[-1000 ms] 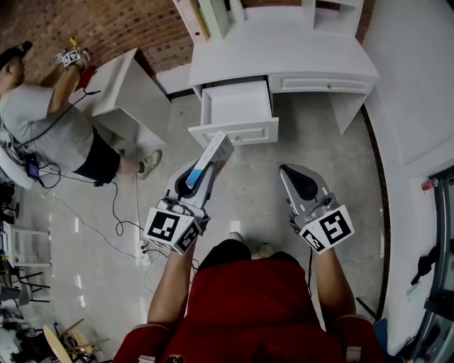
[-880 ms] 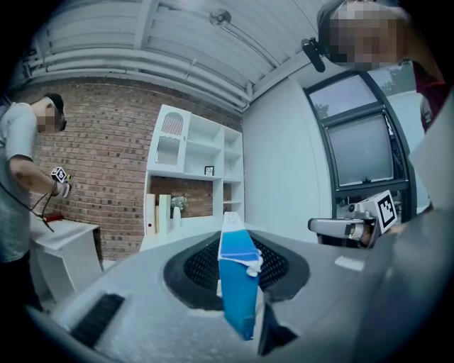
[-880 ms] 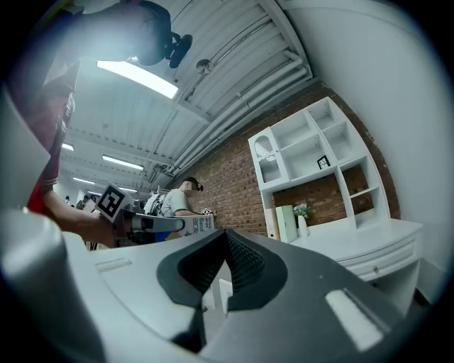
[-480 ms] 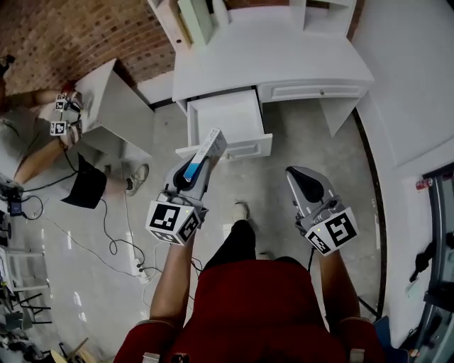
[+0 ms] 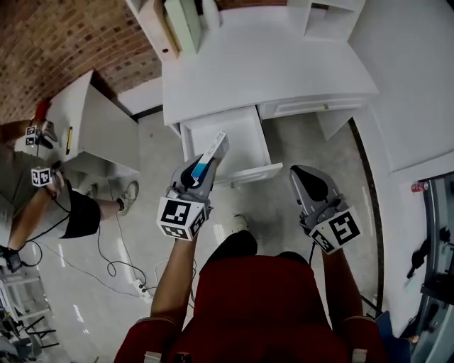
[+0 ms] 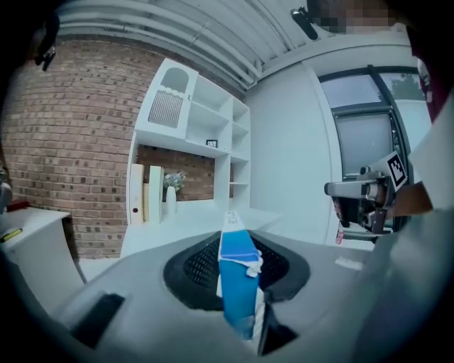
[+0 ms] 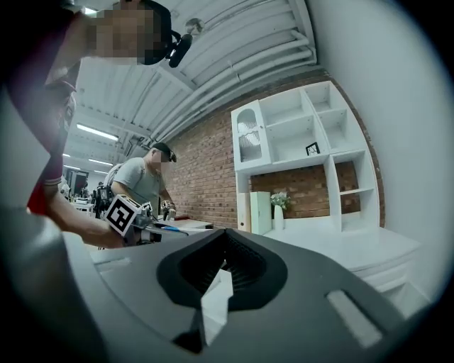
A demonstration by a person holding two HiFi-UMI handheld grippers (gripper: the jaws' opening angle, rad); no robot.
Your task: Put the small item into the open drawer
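My left gripper (image 5: 203, 169) is shut on a narrow blue and white box (image 5: 212, 154), which sticks up and forward out of the jaws. In the head view the box's far end hangs over the front part of the open white drawer (image 5: 237, 127) of the white desk (image 5: 269, 64). In the left gripper view the box (image 6: 236, 273) stands upright between the jaws, with the desk (image 6: 191, 220) beyond. My right gripper (image 5: 306, 181) hangs lower right of the drawer, shut with nothing in it.
A white shelf unit with upright books (image 5: 183, 21) stands on the desk's back. A second closed drawer (image 5: 312, 106) lies to the right. At the left, another person (image 5: 42, 205) works with grippers at a white cabinet (image 5: 92, 120). Cables (image 5: 113, 266) trail over the tiled floor.
I have stepped closer to the desk. My left gripper has carried the box forward, from in front of the drawer to over its front part. The right gripper came along, still shut.
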